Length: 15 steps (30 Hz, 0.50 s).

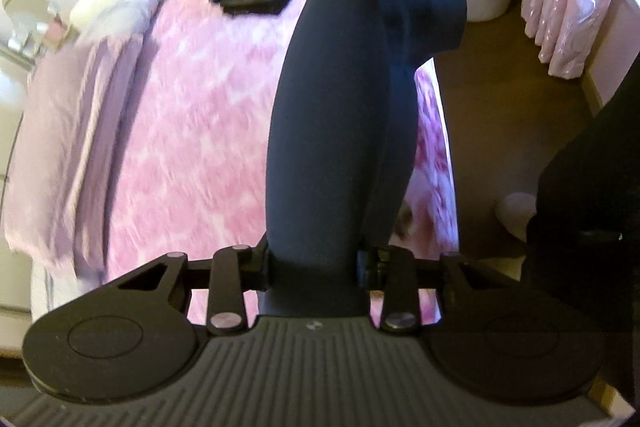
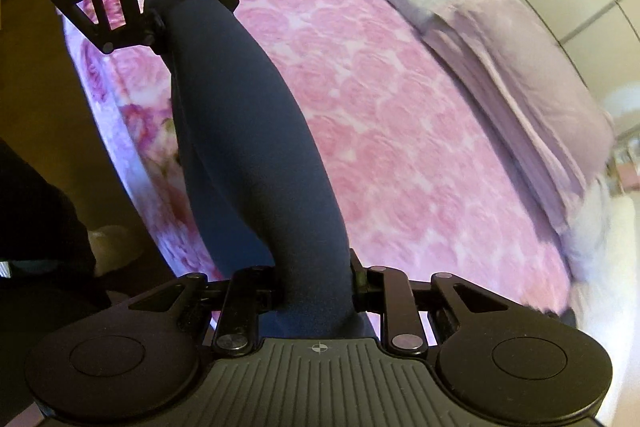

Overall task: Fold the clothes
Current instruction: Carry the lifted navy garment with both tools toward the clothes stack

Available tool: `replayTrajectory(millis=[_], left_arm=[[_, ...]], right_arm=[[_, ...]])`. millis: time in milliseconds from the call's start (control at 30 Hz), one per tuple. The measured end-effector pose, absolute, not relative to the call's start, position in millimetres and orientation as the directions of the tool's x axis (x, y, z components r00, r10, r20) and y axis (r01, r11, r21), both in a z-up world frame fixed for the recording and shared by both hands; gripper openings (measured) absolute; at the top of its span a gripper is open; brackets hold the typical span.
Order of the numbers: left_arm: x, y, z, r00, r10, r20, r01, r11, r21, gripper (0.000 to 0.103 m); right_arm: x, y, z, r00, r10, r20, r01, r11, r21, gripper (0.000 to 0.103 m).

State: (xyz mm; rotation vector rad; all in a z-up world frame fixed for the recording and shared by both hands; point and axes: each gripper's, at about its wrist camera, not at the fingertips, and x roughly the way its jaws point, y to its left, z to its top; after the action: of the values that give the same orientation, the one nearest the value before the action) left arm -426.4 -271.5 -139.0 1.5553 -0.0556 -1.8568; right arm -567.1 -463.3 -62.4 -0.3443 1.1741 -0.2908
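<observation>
Pink bed [image 2: 400, 131]; both grippers clamp navy garment [image 1: 332, 131].

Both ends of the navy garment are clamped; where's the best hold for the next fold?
Keep the end holds: the navy garment hangs as a taut doubled band between the left hand-held gripper and the right hand-held gripper, above the pink bedspread. Regrip from above, likely mid-band.

Right gripper [image 2: 318, 285] jaws clamp navy garment [image 2: 240, 131] (over bed [image 2: 400, 131]).
</observation>
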Motion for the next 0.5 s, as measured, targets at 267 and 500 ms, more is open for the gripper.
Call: replayTrajectory(millis=[267, 500], left_arm=[[-460.9, -349.5, -113.6, -0.157, -0.604, -0.782, 0.357, -0.772, 0.525, 0.032], [-497.3, -426.9, -83.2, -0.297, -0.676, -0.674, 0.231, -0.736, 0.636, 0.032]], right_arm=[[-605.7, -507.8, -21.3, 0.266, -0.507, -0.820, 0.180, 0.862, -0.475, 0.023], [-641.0, -560.8, 17.9, 0.155, -0.634, -0.757, 0.308, 0.759, -0.573, 0.023]])
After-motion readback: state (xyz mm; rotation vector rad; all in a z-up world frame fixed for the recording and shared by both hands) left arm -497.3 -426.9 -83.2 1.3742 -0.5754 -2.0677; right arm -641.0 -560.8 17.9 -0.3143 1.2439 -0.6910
